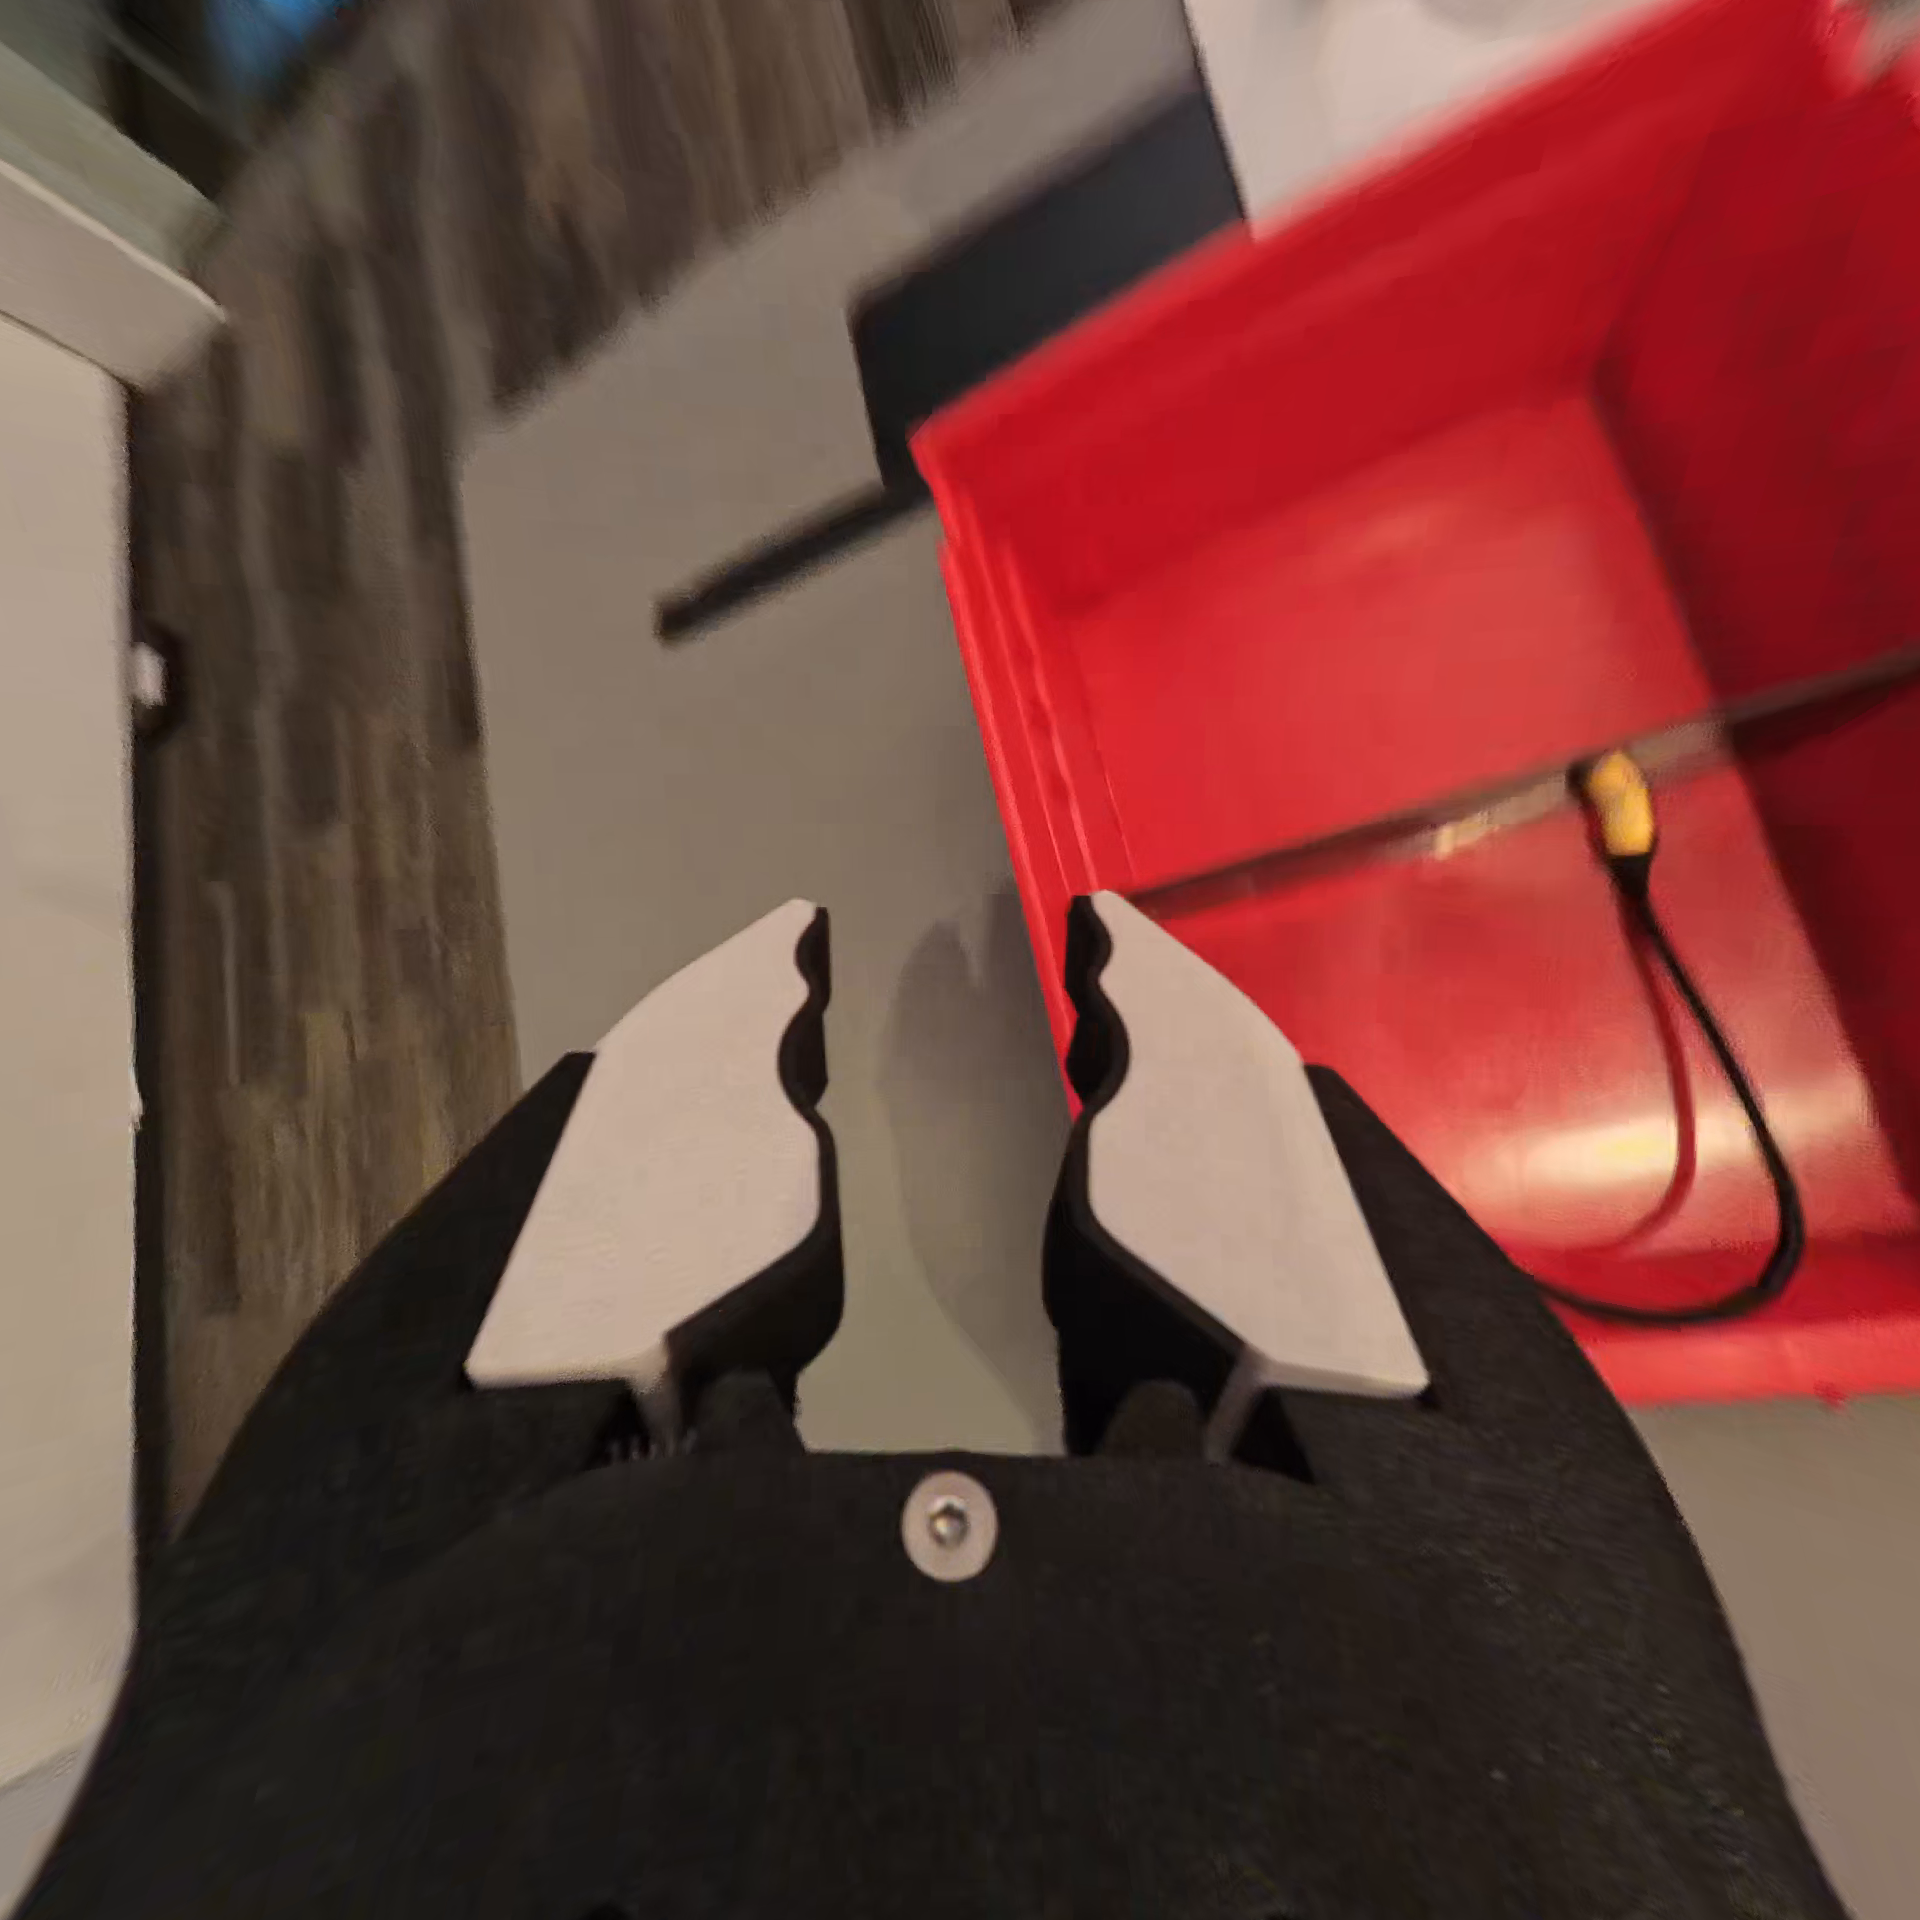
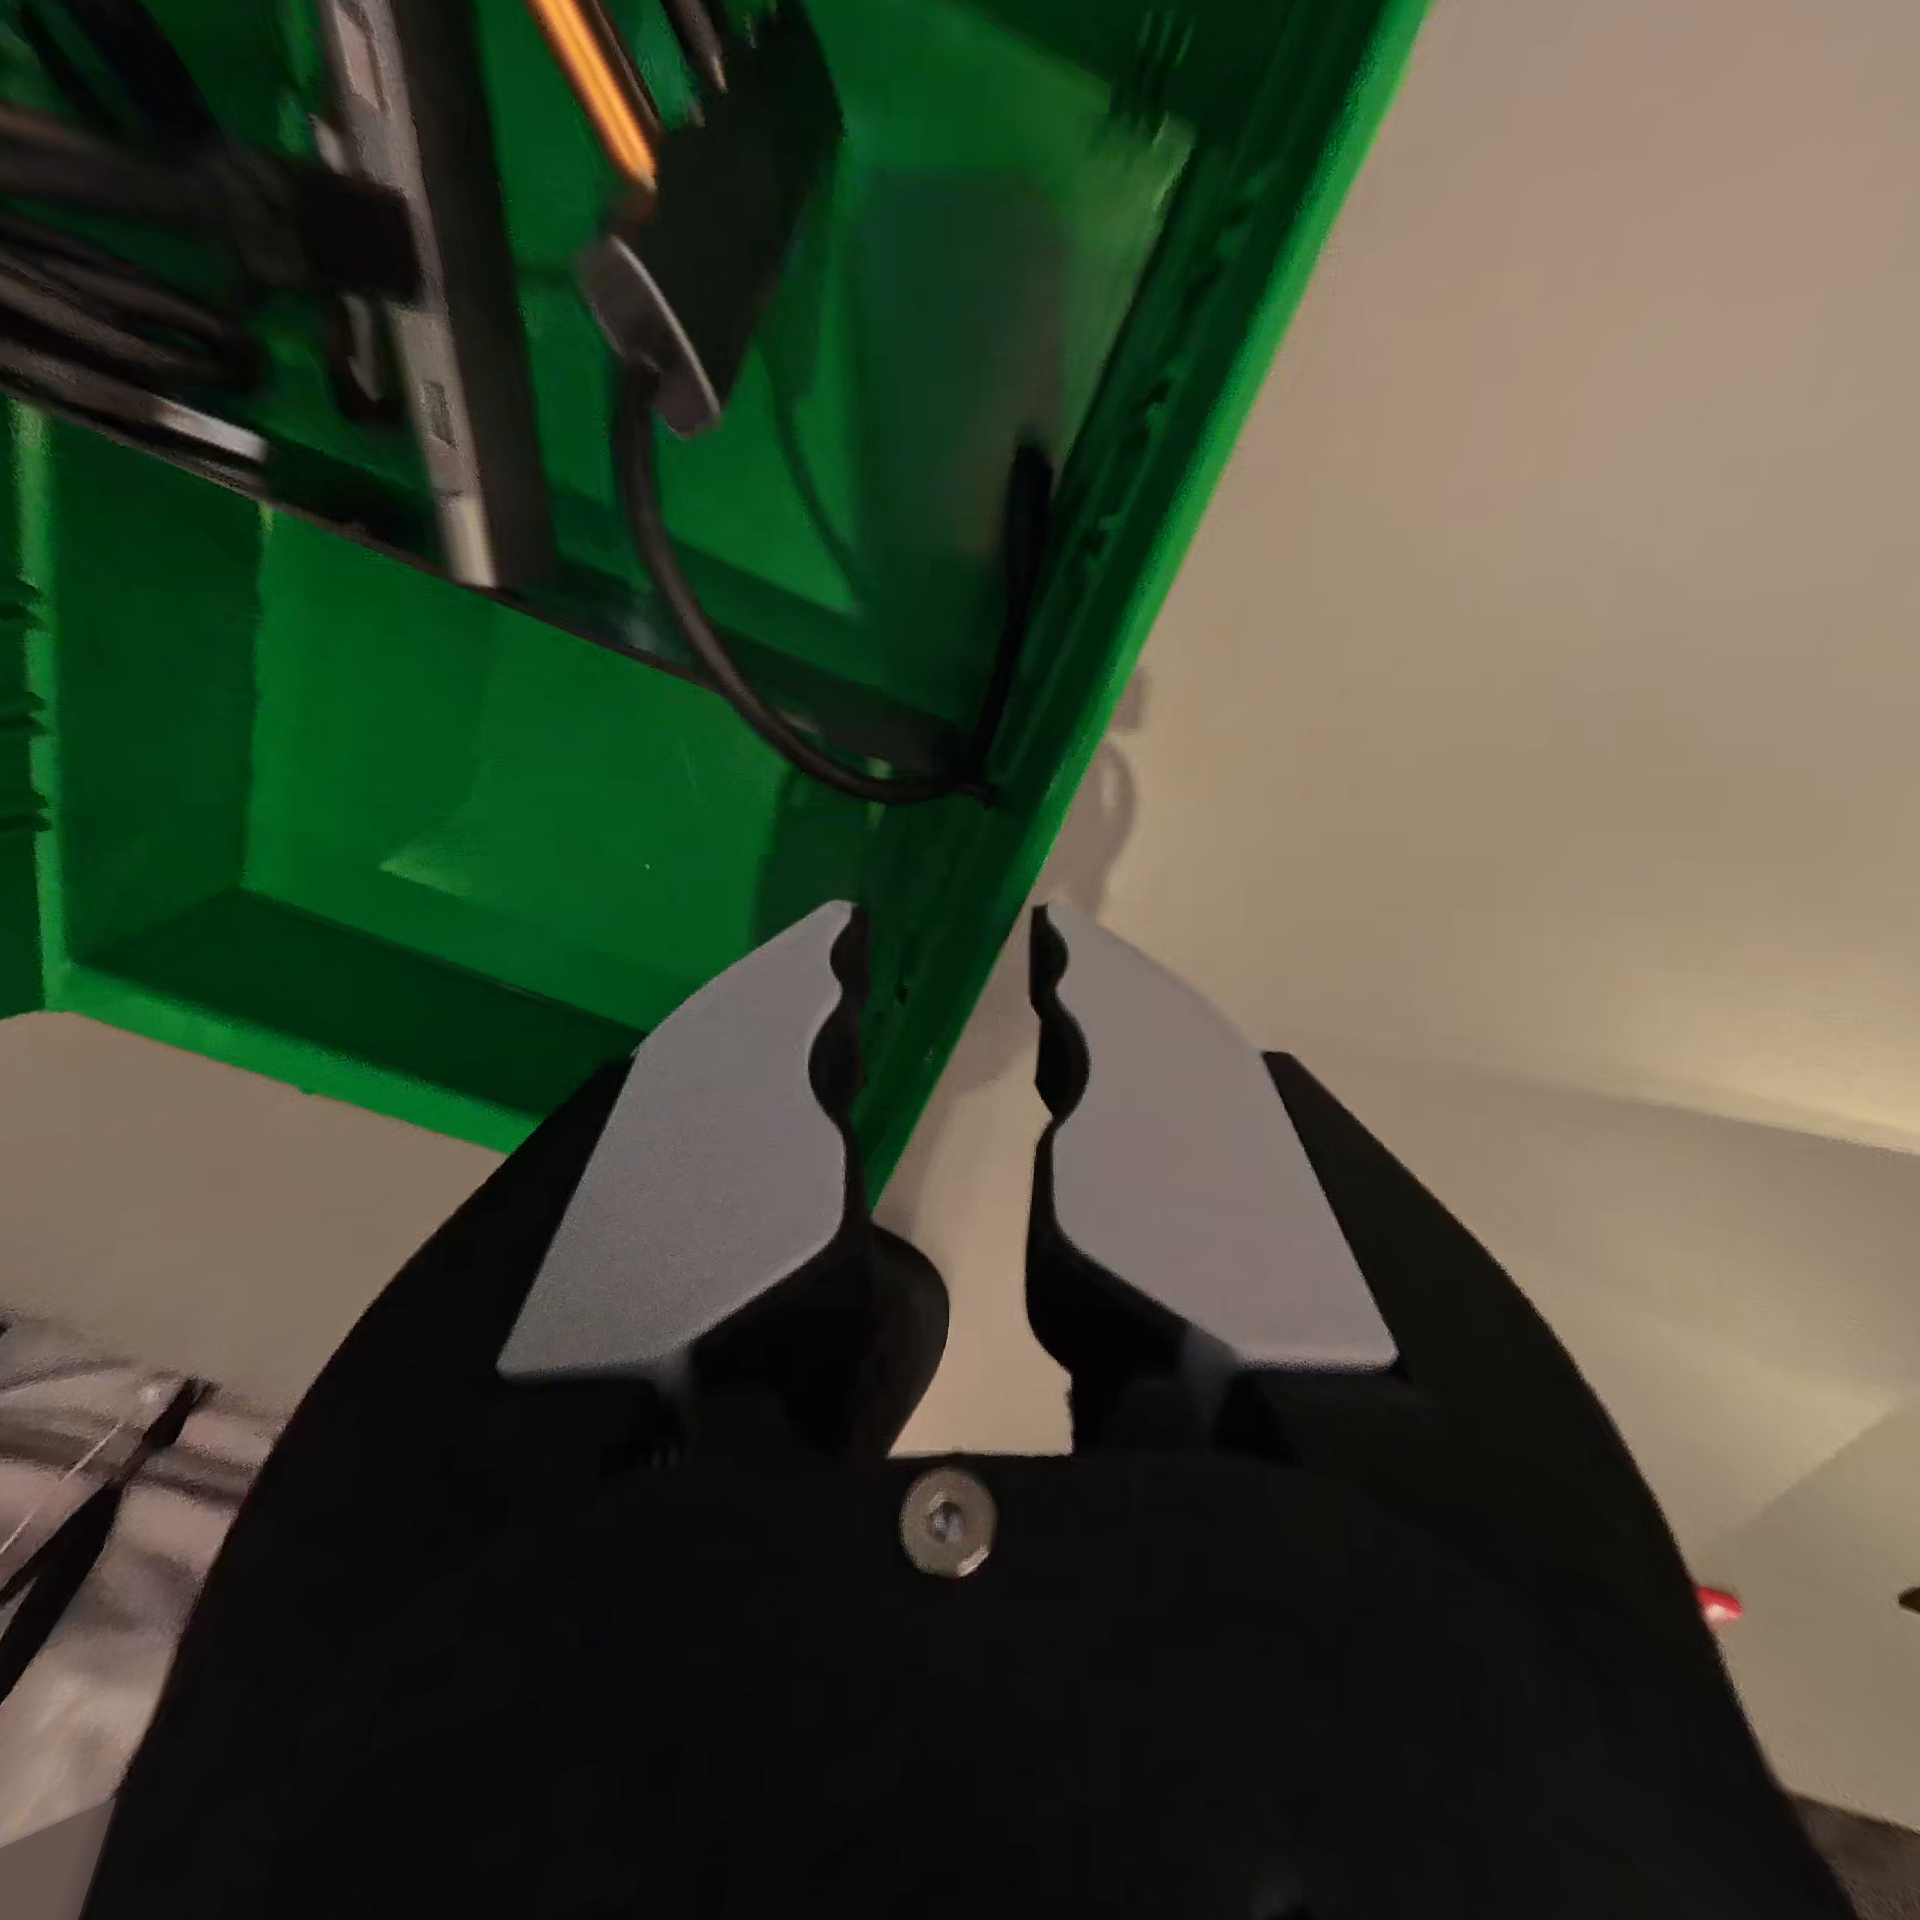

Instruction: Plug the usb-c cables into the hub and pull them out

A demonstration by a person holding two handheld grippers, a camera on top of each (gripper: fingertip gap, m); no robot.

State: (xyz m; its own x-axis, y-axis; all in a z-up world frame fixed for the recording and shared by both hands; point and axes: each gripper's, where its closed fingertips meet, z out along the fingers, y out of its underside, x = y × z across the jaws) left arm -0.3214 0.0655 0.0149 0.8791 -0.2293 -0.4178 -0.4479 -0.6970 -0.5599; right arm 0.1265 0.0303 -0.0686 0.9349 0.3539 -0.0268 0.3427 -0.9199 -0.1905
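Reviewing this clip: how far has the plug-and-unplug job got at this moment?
Done: nothing can be confirmed; both views are motion-blurred. In hand: nothing. The left gripper is open and empty over the grey table beside the red bin, where a yellow-tipped cable lies. The right gripper is open and empty at the green bin's edge, which holds a grey hub with dark cables. Left: any remaining plugging or pulling.

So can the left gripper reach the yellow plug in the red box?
Probably yes. The left gripper is open and empty, the red plastic box has no lid, and nothing covers the yellow plug.
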